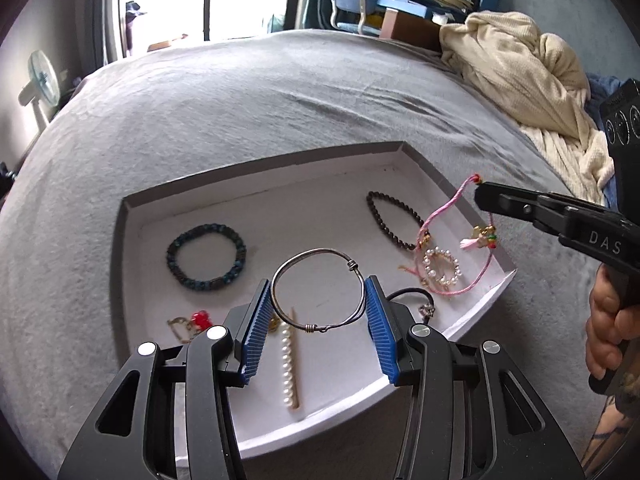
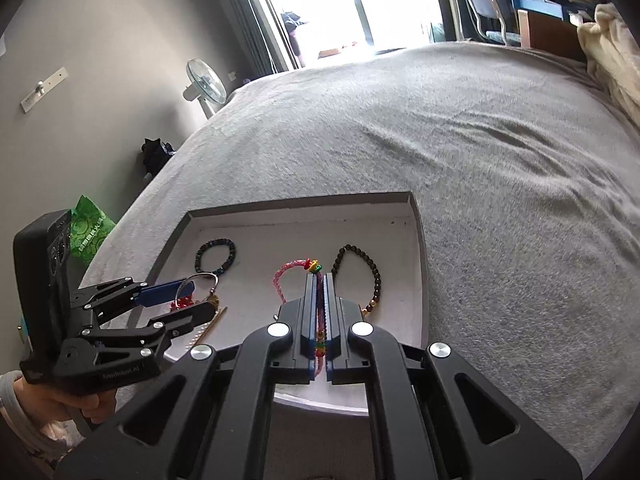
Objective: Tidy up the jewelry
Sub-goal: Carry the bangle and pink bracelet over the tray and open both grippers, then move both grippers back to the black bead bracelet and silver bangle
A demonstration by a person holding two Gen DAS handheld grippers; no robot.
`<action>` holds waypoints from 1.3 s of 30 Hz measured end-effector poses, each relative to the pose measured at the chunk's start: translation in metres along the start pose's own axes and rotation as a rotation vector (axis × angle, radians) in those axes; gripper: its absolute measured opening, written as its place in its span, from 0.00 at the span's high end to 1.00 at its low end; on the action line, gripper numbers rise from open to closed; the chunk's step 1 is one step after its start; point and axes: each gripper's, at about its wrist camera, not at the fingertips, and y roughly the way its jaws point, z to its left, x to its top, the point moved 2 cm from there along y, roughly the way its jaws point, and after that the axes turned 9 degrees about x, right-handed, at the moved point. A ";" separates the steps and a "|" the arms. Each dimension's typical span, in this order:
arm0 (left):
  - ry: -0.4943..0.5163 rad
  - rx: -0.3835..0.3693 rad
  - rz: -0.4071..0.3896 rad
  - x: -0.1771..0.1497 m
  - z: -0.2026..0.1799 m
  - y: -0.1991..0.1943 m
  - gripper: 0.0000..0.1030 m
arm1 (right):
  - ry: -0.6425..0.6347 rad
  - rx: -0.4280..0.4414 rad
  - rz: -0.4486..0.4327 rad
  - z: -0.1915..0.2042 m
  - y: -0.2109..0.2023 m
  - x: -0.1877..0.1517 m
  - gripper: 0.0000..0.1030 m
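Note:
A white tray [image 1: 256, 184] lies on the grey bed and holds jewelry. My left gripper [image 1: 318, 290] is open, its blue pads on either side of a silver wire bangle [image 1: 320, 254] that it spreads between them. My right gripper [image 2: 319, 278] is shut on a pink cord bracelet [image 2: 286, 270] with coloured beads and lifts it over the tray's right side; the bracelet also shows in the left wrist view [image 1: 440, 210]. In the tray lie a dark blue bead bracelet [image 1: 206, 256], a brown bead bracelet [image 1: 394, 216], a pearl ring brooch [image 1: 442, 268], a pearl hair pin [image 1: 289, 360] and a red charm [image 1: 199, 319].
A cream blanket [image 1: 528, 76] is bunched at the bed's far right. A fan [image 2: 204, 82] and a green bag [image 2: 90, 232] stand beside the bed on the left. A blue chair [image 1: 352, 0] and desk are beyond the bed. A black cord [image 1: 416, 294] lies by the tray's right edge.

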 end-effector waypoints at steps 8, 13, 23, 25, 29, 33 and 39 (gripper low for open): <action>0.031 -0.002 0.035 -0.003 -0.012 0.021 0.53 | 0.010 -0.072 0.093 -0.013 0.023 -0.014 0.97; 0.049 0.010 0.047 -0.007 -0.014 0.030 0.53 | 0.013 -0.100 0.108 -0.022 0.026 -0.018 0.96; 0.070 0.020 0.035 -0.010 -0.017 0.024 0.39 | -0.002 -0.104 0.082 -0.020 0.015 -0.013 0.56; 0.065 0.023 0.028 -0.010 -0.015 0.021 0.36 | 0.001 -0.105 0.075 -0.020 0.012 -0.011 0.54; 0.071 0.021 0.000 -0.010 -0.015 0.008 0.31 | -0.004 -0.104 0.064 -0.021 0.004 -0.010 0.50; 0.070 0.017 -0.020 -0.012 -0.017 -0.006 0.26 | -0.011 -0.102 0.050 -0.020 -0.005 -0.009 0.42; 0.088 0.000 -0.027 -0.024 -0.023 -0.024 0.26 | -0.019 -0.100 0.037 -0.022 -0.021 -0.012 0.40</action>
